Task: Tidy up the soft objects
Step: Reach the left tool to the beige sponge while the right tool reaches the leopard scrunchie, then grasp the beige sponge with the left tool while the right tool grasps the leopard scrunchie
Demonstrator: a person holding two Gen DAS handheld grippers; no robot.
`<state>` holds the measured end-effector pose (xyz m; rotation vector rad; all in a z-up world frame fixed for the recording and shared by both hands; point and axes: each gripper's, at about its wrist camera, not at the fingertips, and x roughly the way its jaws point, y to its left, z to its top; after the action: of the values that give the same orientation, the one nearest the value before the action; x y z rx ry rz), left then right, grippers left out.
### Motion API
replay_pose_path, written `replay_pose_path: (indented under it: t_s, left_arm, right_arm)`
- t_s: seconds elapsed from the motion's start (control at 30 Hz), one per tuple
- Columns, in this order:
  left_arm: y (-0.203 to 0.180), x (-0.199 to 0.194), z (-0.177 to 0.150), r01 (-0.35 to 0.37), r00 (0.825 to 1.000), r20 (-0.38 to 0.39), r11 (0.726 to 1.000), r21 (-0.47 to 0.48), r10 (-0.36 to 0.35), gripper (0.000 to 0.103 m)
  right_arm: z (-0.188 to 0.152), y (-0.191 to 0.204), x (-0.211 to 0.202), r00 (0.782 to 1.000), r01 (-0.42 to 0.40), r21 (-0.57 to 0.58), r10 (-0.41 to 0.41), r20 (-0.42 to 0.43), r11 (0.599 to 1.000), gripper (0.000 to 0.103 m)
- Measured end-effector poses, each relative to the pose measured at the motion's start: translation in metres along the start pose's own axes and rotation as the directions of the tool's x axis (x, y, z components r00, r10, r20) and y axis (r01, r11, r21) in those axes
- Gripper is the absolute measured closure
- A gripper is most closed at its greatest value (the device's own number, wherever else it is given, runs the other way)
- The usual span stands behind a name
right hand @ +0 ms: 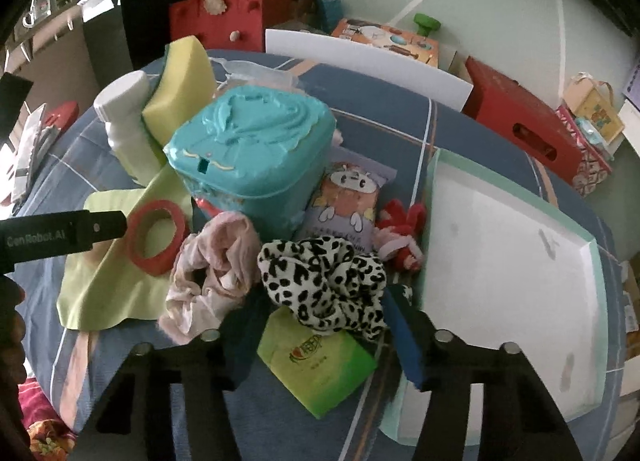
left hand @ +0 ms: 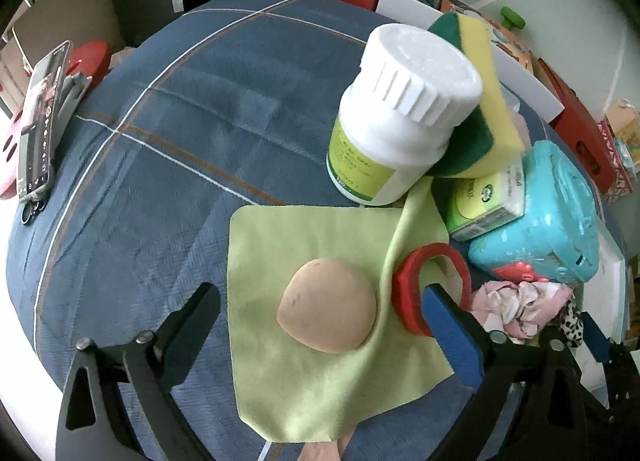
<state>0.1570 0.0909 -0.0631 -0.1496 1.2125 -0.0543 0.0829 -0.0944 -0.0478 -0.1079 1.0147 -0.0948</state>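
Fabric first: the leopard-print scrunchie lies bunched on the blue checked cover of the bench, against the front of the teal tub and touching the pink scrunchie on its left side. Judged light, limp and springy; it should compress to almost nothing, so a pinch across the thickest gathered fold should hold better than one on a loose edge. Not fragile, not slippery (elastic core probably gives some bite).

Right gripper: jaws about half open, standing either side of the leopard-print scrunchie's near edge. Whether the pads already press the cloth cannot be told; the left pad is lost in shadow under the fabric. A green packet lies flat just beneath, and could be caught along with it. The white tray sits just to the right.

Tan sponge puff rests on the light green cloth, near the red ring. Judged soft foam, very light, squashes readily; take it across its widest part.

Left gripper: jaws wide open, straddling the tan sponge puff with clear gaps on both sides, holding nothing.
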Motion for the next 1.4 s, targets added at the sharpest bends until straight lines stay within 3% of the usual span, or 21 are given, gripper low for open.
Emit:
replay_pose_path:
  t_s: [0.33,0.5,0.7,1.07,1.2,1.4]
  left_arm:
    - [0.011,0.015,-0.002,-0.012,1.000,-0.016,0.999,-0.034,0.011,0.022]
    - [0.006,0.016,0.001,0.001,1.000,-0.018,0.999,-0.034,-0.001,0.040]
    - [0.010,0.009,-0.001,0.025,1.000,-0.013,0.999,-0.043,-0.026,0.052]
    - [0.022,-0.001,0.000,0.042,0.999,0.004,0.996,-0.080,-0.042,0.052]
    - [0.025,-0.001,0.002,-0.020,1.000,0.013,0.998,-0.061,0.021,0.047]
    - [0.025,-0.009,0.001,-0.050,0.998,0.042,0.998,-0.041,0.052,0.044]
  right_arm:
    - [-0.003,0.004,0.003,1.000,0.007,-0.027,-0.007,-0.015,1.000,0.063]
    - [0.001,0.002,0.006,1.000,0.002,-0.025,-0.002,-0.016,1.000,0.073]
    - [0.002,-0.002,0.006,1.000,-0.012,-0.012,0.012,-0.016,1.000,0.080]
    - [0.004,-0.006,0.008,0.999,-0.031,0.005,0.032,-0.018,0.999,0.081]
    - [0.004,-0.005,0.008,0.999,-0.031,0.002,0.031,-0.020,1.000,0.081]
    - [0.004,-0.006,0.009,0.999,-0.036,0.006,0.036,-0.025,0.999,0.081]
